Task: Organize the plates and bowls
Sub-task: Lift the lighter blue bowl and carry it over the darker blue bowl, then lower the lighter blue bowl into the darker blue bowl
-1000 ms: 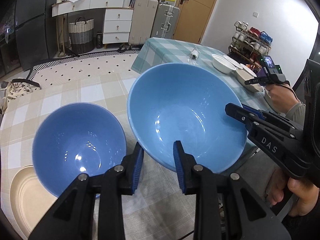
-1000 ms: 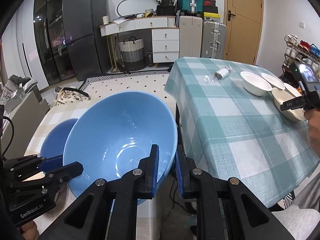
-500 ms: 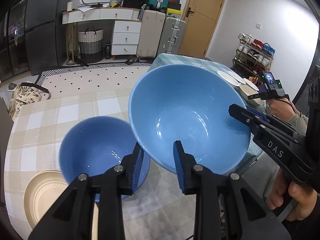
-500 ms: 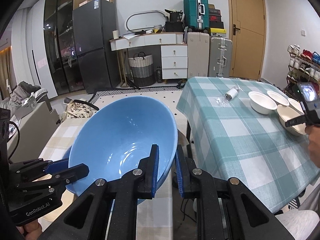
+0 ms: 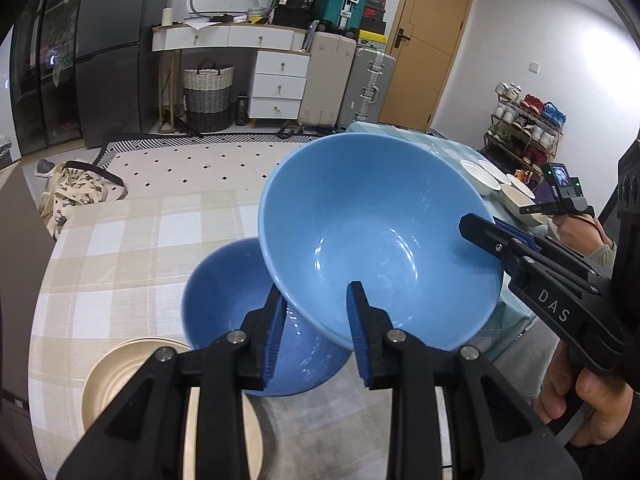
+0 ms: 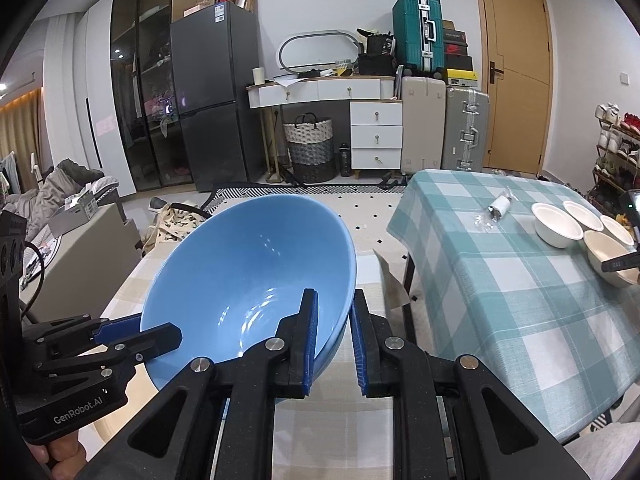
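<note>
left gripper (image 5: 316, 330) fingers clamp large blue bowl (image 5: 376, 240) rim | right gripper (image 6: 334, 342) likewise | small blue bowl (image 5: 228, 292) half-hidden

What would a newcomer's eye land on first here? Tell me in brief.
The large blue bowl fills the middle of both views, lifted off the table and tilted, with the left gripper and the right gripper each clamped on its rim. Just below it a smaller blue bowl sits on the beige checked table, beside a cream plate. On the green checked table stand white bowls.

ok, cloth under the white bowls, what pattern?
Teal-and-white check tablecloth under the white bowls, clearest in the right wrist view.
</note>
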`<state>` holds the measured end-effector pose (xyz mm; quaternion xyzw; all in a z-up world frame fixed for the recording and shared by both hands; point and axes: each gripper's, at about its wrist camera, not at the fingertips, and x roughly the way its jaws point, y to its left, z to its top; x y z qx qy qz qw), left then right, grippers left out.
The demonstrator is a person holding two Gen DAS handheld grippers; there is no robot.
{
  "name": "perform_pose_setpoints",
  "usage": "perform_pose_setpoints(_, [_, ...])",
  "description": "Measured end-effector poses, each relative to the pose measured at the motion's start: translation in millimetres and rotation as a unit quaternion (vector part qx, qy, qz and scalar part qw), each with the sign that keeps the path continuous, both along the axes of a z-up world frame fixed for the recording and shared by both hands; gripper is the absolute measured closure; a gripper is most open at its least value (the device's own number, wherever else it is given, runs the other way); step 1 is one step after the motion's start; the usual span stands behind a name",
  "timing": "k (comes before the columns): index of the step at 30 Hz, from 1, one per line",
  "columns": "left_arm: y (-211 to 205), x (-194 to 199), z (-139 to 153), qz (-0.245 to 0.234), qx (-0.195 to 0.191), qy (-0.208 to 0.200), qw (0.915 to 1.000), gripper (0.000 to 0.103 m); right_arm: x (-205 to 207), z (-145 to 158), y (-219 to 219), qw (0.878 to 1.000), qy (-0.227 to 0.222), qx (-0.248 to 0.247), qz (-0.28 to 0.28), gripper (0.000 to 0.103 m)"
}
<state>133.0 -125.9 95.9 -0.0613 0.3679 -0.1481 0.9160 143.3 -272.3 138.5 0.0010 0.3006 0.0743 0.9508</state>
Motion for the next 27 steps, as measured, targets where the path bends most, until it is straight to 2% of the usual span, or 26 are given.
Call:
perform_pose_setpoints(10, [30,-1,-13,0.028,0.015,0.009,0.9995,0.075,7,-13,34,0.999,0.013,-0.001,0.030,0.087])
perform_pose_setpoints(19, [47,0,-31,0.050,0.033,0.029,0.9978,0.075,21,-39,53,0.997,0.048,0.014,0.050,0.086])
perform_pose_setpoints(27, [55,5,-48,0.057,0.047,0.050,0.9960,0.075,27,-57,69,0.996,0.067,-0.001,0.059,0.086])
